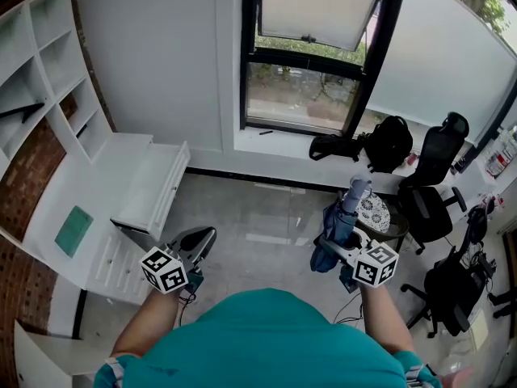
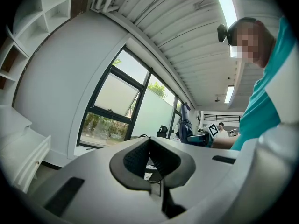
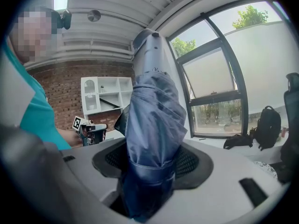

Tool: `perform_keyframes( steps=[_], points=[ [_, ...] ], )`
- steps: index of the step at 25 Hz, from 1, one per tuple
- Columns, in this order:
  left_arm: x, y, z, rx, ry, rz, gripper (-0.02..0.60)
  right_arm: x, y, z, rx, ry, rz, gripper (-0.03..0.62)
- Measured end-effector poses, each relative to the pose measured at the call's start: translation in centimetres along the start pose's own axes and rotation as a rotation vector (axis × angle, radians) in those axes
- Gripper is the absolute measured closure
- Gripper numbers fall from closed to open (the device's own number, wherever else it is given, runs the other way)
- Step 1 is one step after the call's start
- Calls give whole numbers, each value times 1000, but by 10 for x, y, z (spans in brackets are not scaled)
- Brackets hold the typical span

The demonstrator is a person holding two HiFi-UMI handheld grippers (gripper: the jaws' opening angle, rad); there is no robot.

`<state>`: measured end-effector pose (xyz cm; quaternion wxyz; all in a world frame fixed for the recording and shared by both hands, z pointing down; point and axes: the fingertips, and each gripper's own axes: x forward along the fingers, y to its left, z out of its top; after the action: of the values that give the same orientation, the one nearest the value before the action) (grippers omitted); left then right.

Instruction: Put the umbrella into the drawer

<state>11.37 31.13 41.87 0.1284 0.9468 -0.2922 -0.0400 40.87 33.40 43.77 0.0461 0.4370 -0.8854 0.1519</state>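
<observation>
Only the head view shows the drawer (image 1: 152,188), standing open at the edge of the white tabletop (image 1: 101,176), well apart from the umbrella (image 1: 334,233), which is held above the floor. The right gripper view shows the right gripper (image 3: 152,167) with its fingers clamped on the umbrella: folded blue fabric wrapped by a band, its grey handle (image 3: 148,55) pointing up. The left gripper view shows the left gripper (image 2: 152,161) with fingers together, holding nothing.

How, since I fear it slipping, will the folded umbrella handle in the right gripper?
Likely soft outside: the umbrella has blue fabric that bunches where the right gripper clamps it, so the cloth may slide a little. Its grey end stands well above the jaws, so it might tip if the grip loosens.
</observation>
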Motion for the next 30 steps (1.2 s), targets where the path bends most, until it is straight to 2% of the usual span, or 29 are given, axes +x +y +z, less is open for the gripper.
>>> perform_keyframes(
  steps=[8,13,16,21,30],
  points=[
    [25,-11,-15,-25,19,-8,566,-13,-28,-12,15,15,-7,326],
    [28,14,-16,-36,23,7,566,14,-39,-12,32,22,-3,326],
    [25,47,-15,-49,22,6,566,45,-39,-11,31,33,-4,326],
    [35,124,-4,-62,14,-29,566,115,-42,4,27,18,-27,326],
    [63,257,54,-30,53,-131,566,249,-47,55,50,-20,-83,326]
  ],
)
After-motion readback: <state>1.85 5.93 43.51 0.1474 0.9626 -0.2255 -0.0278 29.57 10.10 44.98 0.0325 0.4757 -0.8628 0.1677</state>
